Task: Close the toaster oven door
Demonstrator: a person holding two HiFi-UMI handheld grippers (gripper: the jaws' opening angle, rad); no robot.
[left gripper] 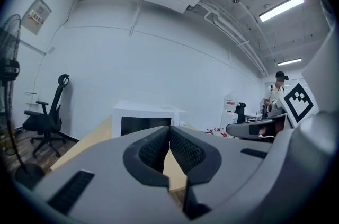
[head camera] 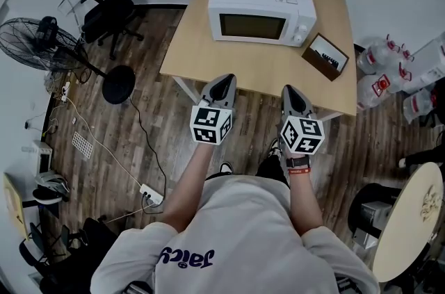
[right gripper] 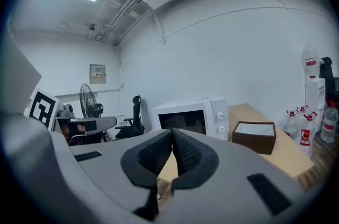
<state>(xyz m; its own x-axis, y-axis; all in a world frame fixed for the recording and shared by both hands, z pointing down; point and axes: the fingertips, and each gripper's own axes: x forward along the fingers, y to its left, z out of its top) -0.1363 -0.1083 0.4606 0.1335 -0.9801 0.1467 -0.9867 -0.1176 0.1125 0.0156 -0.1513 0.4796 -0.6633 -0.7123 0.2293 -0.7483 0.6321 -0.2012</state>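
The white toaster oven stands at the back of the wooden table, its dark-windowed door flat against the front. It also shows straight ahead in the left gripper view and in the right gripper view. My left gripper hovers at the table's near edge, well short of the oven, jaws shut on nothing. My right gripper is beside it at the same edge, its jaws likewise together and empty.
A brown open box sits on the table right of the oven. Left of the table stand an office chair and a floor fan; a cable and power strip lie on the floor. Water bottles are at the right.
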